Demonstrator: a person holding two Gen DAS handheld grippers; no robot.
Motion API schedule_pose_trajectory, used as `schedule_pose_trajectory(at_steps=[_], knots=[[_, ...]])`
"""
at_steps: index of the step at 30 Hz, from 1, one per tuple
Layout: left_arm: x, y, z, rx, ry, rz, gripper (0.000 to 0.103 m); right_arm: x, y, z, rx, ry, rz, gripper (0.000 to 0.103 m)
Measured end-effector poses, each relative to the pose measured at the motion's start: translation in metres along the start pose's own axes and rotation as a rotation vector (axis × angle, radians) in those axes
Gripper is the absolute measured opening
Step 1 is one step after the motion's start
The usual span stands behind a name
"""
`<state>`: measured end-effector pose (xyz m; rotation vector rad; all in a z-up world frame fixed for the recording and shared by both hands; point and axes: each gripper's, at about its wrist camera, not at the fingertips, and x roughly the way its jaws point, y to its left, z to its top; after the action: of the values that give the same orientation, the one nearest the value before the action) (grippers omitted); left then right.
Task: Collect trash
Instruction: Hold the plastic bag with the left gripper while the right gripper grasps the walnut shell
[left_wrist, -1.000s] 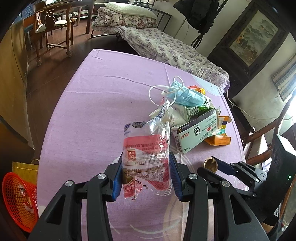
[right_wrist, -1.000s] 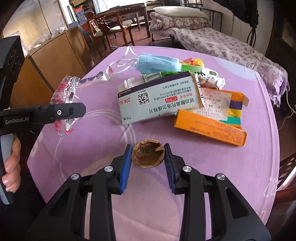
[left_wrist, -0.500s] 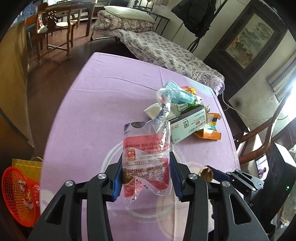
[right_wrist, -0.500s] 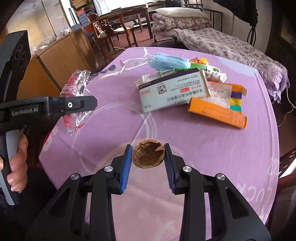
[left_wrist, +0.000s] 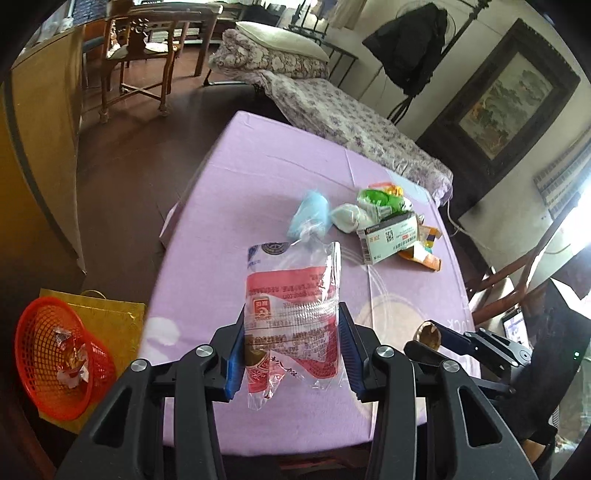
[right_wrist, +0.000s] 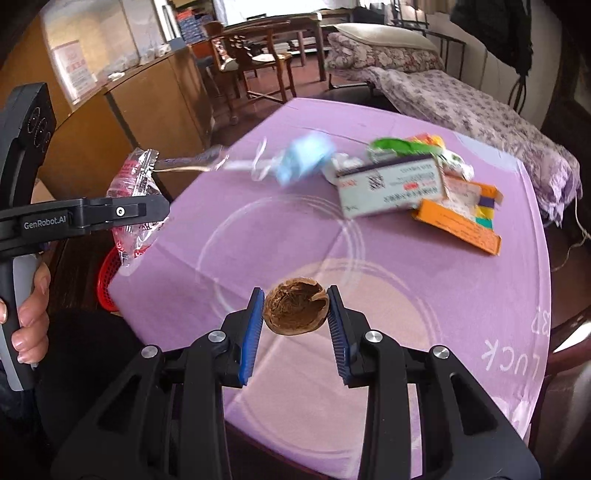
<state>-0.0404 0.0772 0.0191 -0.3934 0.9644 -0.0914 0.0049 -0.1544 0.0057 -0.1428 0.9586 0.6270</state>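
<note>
Purple cloth covers the table (left_wrist: 258, 192), which bears white ring patterns and mirrored lettering near 1 edge.

Left claw (left_wrist: 291, 350): both blue pads clamped on a clear plastic wrapper (left_wrist: 293, 295) with red and white print, held upright above the table's near edge. From the right wrist view the same wrapper (right_wrist: 136, 184) hangs past the table's side, with a hand (right_wrist: 27, 314) gripping the tool's handle.

Right claw (right_wrist: 295, 321): narrow, pads pressed on both sides of a brown walnut shell half (right_wrist: 295, 310), hollow side facing the camera, lifted clear of the cloth.

Remaining heap, far side of table, well apart from both claws:
- 1 blue face mask (left_wrist: 310, 214), blurred
- 1 white medicine box (left_wrist: 391, 236) with barcode
- 1 orange box (right_wrist: 461, 225), partly under the white one
- green and white wrappers (left_wrist: 380, 199), details unclear

Floor, left of table: 1 red mesh basket (left_wrist: 44, 369) holding crumpled scraps, resting against a yellow bag (left_wrist: 122, 325).
</note>
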Motion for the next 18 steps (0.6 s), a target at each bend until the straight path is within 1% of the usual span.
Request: schedule_pose_trajectory(at_steps=[3,4,6,9,10,11,12,13,15,16,18], knots=[[-0.01,0.003,0.0,0.027,-0.005,-0.006,0.043,-0.002,0.011,0.004,-0.022,-0.006,0.006,0.035],[-0.011,0.003,-0.001,0.054,0.005,-0.001,0.043,-0.002,0.014,0.004,-0.026,-0.006,0.007,0.035],[-0.009,0.002,-0.003,0.072,0.02,0.007,0.043,-0.001,0.018,0.005,-0.033,-0.003,0.007,0.035],[-0.007,0.001,-0.011,0.082,0.044,-0.01,0.043,0.001,0.019,0.003,-0.035,0.007,-0.007,0.035],[-0.007,0.0,-0.014,0.084,0.062,-0.034,0.043,0.002,0.017,0.002,-0.029,0.01,-0.006,0.035],[-0.004,-0.001,-0.018,0.078,0.092,-0.075,0.043,0.002,0.016,0.003,-0.026,0.012,-0.005,0.035],[0.0,-0.004,-0.023,0.077,0.143,-0.126,0.043,0.003,0.014,0.002,-0.024,0.013,-0.007,0.035],[0.003,-0.006,-0.027,0.087,0.173,-0.141,0.043,0.003,0.011,0.001,-0.019,0.015,-0.009,0.035],[0.012,-0.014,-0.035,0.117,0.223,-0.12,0.044,0.004,0.007,0.001,-0.01,0.012,-0.009,0.035],[0.021,-0.015,-0.04,0.118,0.264,-0.103,0.044,0.004,0.006,0.0,-0.005,0.01,-0.008,0.035],[0.032,-0.015,-0.045,0.107,0.3,-0.089,0.044,0.003,0.003,-0.001,0.004,0.003,-0.008,0.035]])
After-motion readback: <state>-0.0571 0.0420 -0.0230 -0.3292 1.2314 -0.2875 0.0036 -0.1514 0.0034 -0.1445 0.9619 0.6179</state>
